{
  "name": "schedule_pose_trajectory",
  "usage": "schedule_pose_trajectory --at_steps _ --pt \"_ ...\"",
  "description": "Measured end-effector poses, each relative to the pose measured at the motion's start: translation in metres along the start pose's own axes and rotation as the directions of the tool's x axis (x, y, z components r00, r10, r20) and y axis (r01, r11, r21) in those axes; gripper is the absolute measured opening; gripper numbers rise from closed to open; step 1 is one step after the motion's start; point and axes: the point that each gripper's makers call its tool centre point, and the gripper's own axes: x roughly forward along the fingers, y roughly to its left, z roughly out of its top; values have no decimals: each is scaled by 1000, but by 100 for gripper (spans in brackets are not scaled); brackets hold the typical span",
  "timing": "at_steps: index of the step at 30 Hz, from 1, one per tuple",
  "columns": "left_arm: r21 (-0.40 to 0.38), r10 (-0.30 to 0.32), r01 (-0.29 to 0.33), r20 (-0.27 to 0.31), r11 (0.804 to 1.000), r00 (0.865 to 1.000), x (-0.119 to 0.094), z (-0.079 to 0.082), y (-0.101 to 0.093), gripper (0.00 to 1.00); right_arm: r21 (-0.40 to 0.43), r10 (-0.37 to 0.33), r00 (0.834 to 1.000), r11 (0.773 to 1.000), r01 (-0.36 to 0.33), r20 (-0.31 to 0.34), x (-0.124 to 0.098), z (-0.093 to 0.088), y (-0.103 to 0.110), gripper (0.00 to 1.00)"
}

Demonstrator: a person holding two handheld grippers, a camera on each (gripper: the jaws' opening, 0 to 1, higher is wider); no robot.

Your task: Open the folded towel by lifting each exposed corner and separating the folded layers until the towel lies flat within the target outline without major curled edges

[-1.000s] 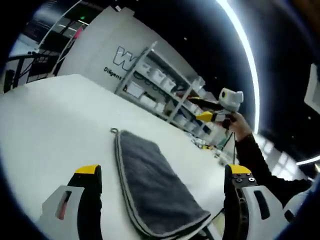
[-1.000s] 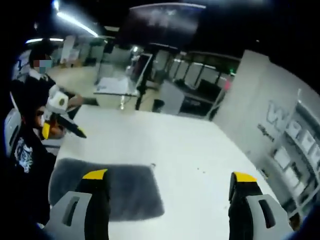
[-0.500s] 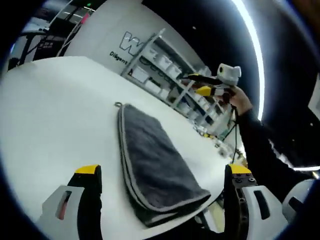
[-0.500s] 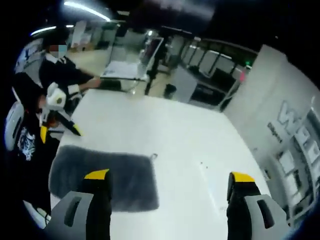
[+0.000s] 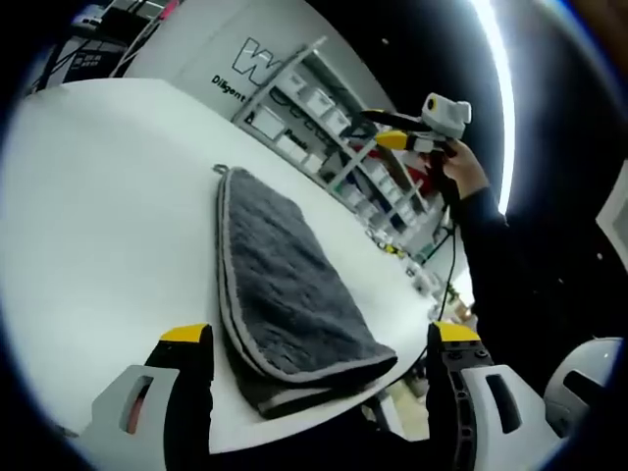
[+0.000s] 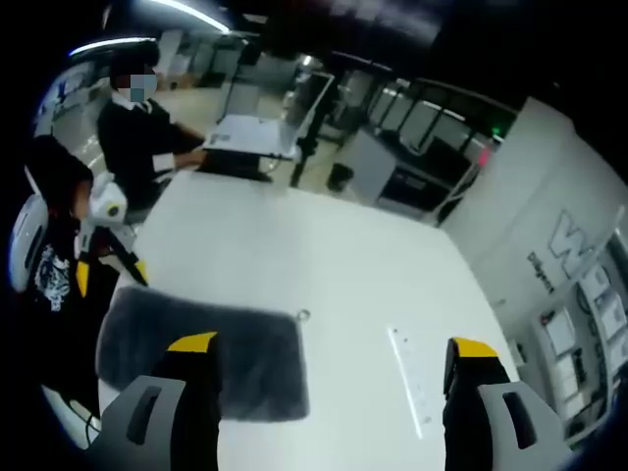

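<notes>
Folded dark grey terry towel with pale grey edging (image 5: pixel 285 294) found lying flat on the broad white tabletop (image 5: pixel 98 216), close to the table's near edge. Still folded: stacked layers visible at the near short end, one lip over another. Small hanging loop (image 5: pixel 222 170) noted at the far corner. Long axis running away from the left gripper (image 5: pixel 312 343) toward the shelving; in the right gripper view the same towel (image 6: pixel 235 343) seen lying crosswise, loop (image 6: pixel 303 316) at its right-hand corner.

Left gripper: yellow-tipped black jaws spread wide, nothing held, positioned to either side of the towel's near end; contact with the cloth could not be judged. Right gripper (image 6: pixel 330 351): jaws likewise spread wide and holding nothing; left jaw overlapping the towel in the view, right jaw over bare tabletop. Same gripper (image 5: pixel 417 123) seen in the left gripper view, raised in a person's hand (image 5: pixel 461 175), well apart from the towel.

Containers: white metal shelving unit (image 5: pixel 324 123) beyond the table, stocked with pale bins; contents not discernible. White wall panel with dark lettering (image 5: pixel 245 69) beside it.

Surroundings: pale strip (image 6: pixel 407 378) lying on the tabletop to the right of the towel, apart from it. Seated person in dark clothing (image 6: pixel 147 137) at a desk beyond the table. Nothing lying on or against the towel.
</notes>
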Motion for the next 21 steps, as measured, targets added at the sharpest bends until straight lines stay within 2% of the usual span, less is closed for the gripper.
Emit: schedule_pose_trajectory --at_steps 1,3,7,13,19,21 --pt "-7 -46 46 4 999 999 -1 0 -7 73 -1 2 1000 1000 -2 -2 1 -1 0 93" --pt "-9 -32 32 4 999 999 -2 2 -6 72 3 -1 1000 1000 1 -7 4 -2 -2 92" --pt "-4 -50 50 3 999 999 -1 1 -8 71 7 2 1000 1000 -2 -22 9 -6 -2 91" --pt "22 -50 49 17 999 999 0 1 -8 50 8 8 1000 1000 -8 -19 13 -7 2 91" --pt "33 -56 55 4 998 998 3 -1 -5 46 5 14 1000 1000 -14 -22 15 -5 7 90" --pt "56 4 -5 20 998 1000 0 2 6 50 0 16 1000 1000 -16 -23 15 -4 9 90"
